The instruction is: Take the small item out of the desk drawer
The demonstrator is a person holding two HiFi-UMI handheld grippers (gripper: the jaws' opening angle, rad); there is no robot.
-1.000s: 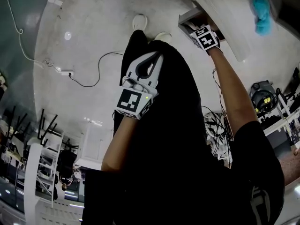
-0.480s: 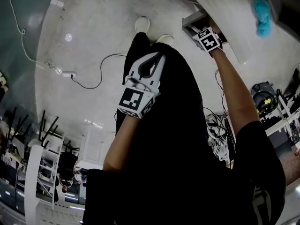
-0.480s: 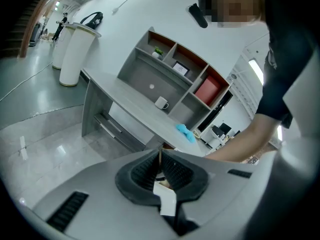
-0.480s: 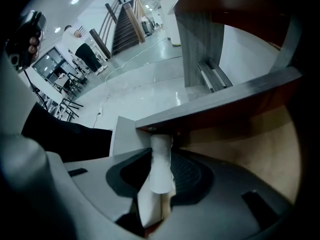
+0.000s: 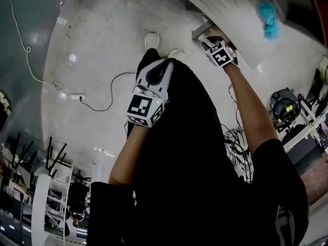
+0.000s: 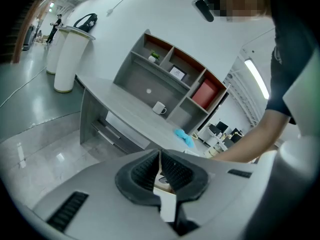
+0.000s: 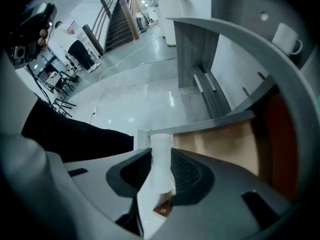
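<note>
My right gripper (image 7: 161,158) is shut on a small white cylindrical item (image 7: 160,154), which stands up between the ribbed pads. Just beyond it is the open drawer (image 7: 227,140) with its pale wooden inside. In the head view the right gripper (image 5: 209,37) sits at the drawer (image 5: 200,31) under the grey desk top (image 5: 225,12). The left gripper (image 5: 162,65) hangs in front of the person's dark clothing, away from the desk. Its jaws are shut with nothing held (image 6: 159,166).
On the desk (image 6: 127,106) stand a white mug (image 6: 159,107), a blue cloth (image 6: 185,137) and a grey shelf unit (image 6: 165,79). Cables (image 5: 97,94) trail over the pale floor. A white pillar (image 6: 70,59) stands left of the desk. More shut drawers (image 7: 205,86) lie below.
The head view has shifted a little. The right gripper stays at the open drawer, slightly lower in the picture. The left gripper has hardly moved.
</note>
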